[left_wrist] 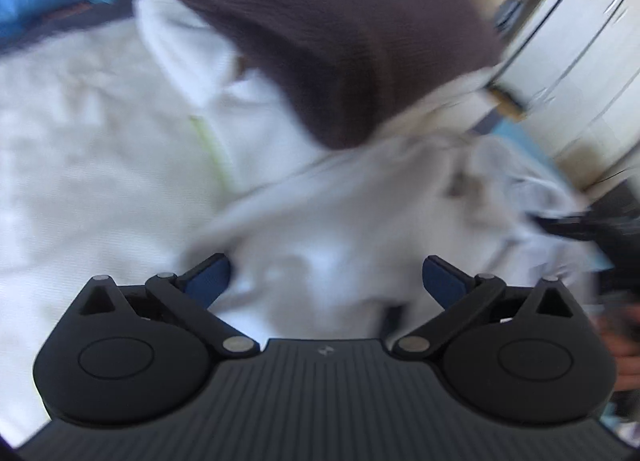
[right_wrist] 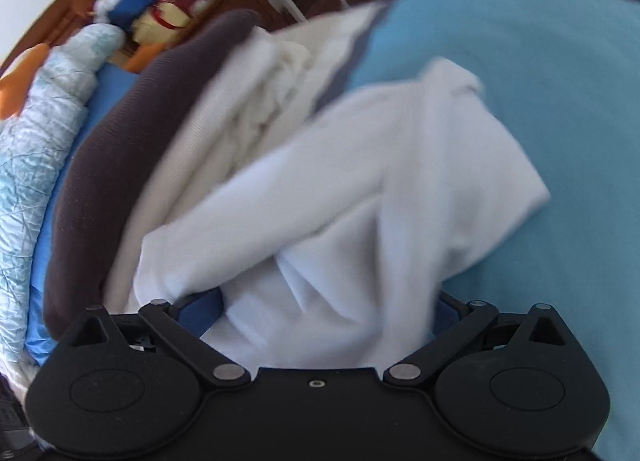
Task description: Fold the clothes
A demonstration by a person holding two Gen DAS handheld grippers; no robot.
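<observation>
left wrist: close above the white garment (left_wrist: pixel 320 221), facing the brown sweater (left_wrist: pixel 320 41) | right wrist: close, brown sweater (right_wrist: pixel 100 181) at left | shared: both garments

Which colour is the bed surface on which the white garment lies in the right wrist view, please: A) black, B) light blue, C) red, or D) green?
B: the white garment spreads over a light blue sheet, which shows to its right and above it.
</observation>
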